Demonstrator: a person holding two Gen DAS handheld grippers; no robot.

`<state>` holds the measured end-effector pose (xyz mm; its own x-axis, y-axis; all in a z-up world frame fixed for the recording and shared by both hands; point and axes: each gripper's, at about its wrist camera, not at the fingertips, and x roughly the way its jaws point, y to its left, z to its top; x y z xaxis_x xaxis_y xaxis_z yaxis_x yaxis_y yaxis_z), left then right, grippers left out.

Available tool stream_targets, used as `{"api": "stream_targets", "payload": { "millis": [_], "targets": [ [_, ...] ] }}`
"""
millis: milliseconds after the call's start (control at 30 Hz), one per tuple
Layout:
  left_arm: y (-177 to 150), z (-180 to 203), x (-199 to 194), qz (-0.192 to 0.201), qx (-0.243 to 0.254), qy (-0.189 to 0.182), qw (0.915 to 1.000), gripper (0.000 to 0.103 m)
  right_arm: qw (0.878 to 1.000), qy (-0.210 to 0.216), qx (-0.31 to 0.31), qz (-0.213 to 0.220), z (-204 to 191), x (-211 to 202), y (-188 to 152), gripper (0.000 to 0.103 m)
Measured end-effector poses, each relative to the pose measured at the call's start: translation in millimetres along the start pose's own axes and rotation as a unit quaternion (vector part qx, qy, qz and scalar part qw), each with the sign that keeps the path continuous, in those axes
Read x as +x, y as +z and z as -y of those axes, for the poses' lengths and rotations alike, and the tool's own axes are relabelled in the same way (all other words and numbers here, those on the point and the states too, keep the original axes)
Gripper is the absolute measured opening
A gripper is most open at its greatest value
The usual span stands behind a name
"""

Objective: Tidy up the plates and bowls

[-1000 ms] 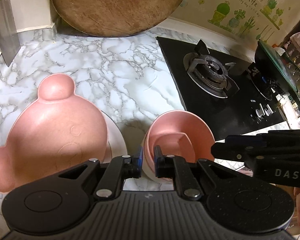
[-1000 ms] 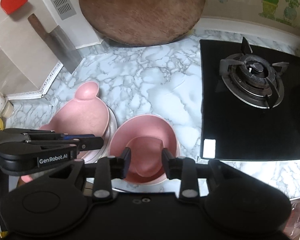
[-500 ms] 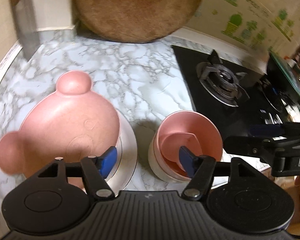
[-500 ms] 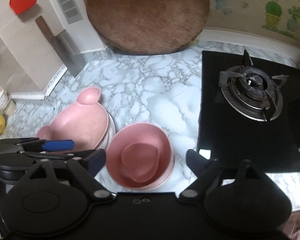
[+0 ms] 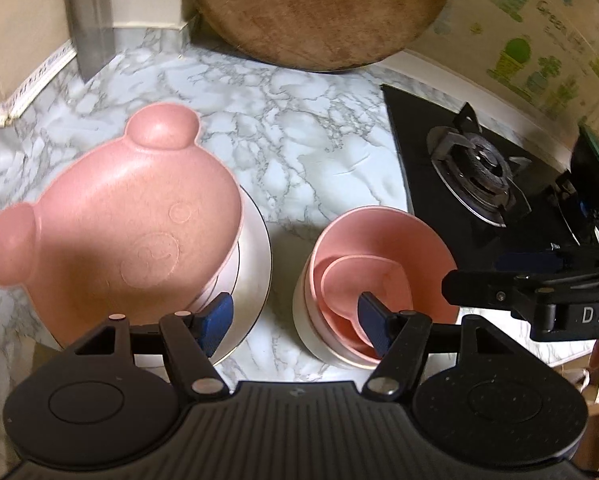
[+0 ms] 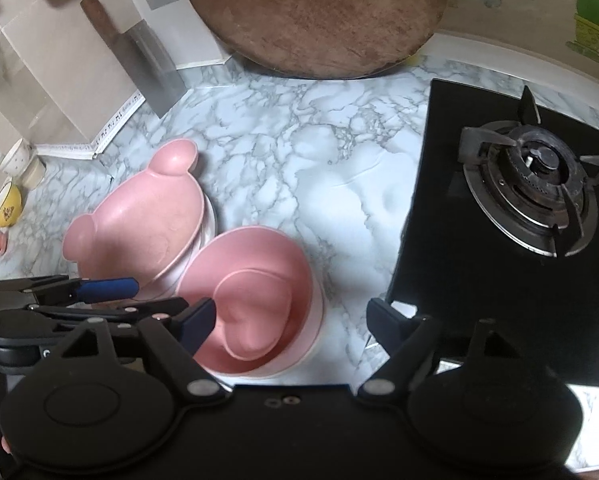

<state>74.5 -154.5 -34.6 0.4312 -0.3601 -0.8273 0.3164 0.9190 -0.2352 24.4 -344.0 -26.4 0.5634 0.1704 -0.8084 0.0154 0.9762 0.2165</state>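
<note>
So on the far left of the bench there's a cleaver leaning against the wall, well out of the way, and a big round chopping board propped at the back, probably just to keep the work area free. Next over is the bear-shaped plate, sitting on top of a white plate with a thin dark rim, so the flat stuff looks like it's being collected into one pile. There might be another dish sandwiched between them, but the edge is too shadowed for me to say for sure. The left tongs hover low above the gap between that pile and the bowls, spread wide with nothing in them; one tip hangs over the white plate and the other over the bowl rim. Just beside the plates, close but apart as far as I can tell, is the pink bowl with a smaller pink dish nested inside and a pale bowl underneath, so the bowls get their own stack. The right tongs are also gaping and empty, hanging above the near right side of that bowl stack. Further right is the black stove, left alone. My guess is the sorting's basically done.
</note>
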Motion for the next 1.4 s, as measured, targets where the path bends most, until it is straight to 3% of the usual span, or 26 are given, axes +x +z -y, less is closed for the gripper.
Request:
{"api": "stream_targets", "payload": {
  "millis": [100,233,400,667,900,1167,1400],
  "targets": [
    [0,-3,13,-0.014,-0.034,-0.007,0.9993,0.067,1.0,0.005,0.007,-0.016,8,12,3,0.07],
    [-2,-7,28,-0.033,-0.066,-0.01,0.9972,0.044,0.999,0.016,0.015,-0.038,15,30,6,0.057],
    [-4,-5,35,-0.039,-0.079,-0.014,0.996,0.033,0.998,0.02,0.016,-0.062,16,49,6,0.044],
    [-3,-8,41,-0.05,-0.109,-0.038,0.9921,0.027,0.996,0.023,0.016,-0.083,14,59,3,0.034],
    [-6,-3,39,-0.04,-0.109,-0.022,0.993,0.025,0.997,0.003,0.019,-0.079,9,55,2,0.025],
    [6,-4,25,-0.03,-0.114,-0.022,0.9928,0.025,0.997,-0.007,0.026,-0.068,1,41,12,0.024],
    [30,-14,-11,-0.001,-0.112,-0.019,0.9935,0.025,0.999,-0.006,0.012,-0.042,-23,18,40,0.024]
  ]
}}
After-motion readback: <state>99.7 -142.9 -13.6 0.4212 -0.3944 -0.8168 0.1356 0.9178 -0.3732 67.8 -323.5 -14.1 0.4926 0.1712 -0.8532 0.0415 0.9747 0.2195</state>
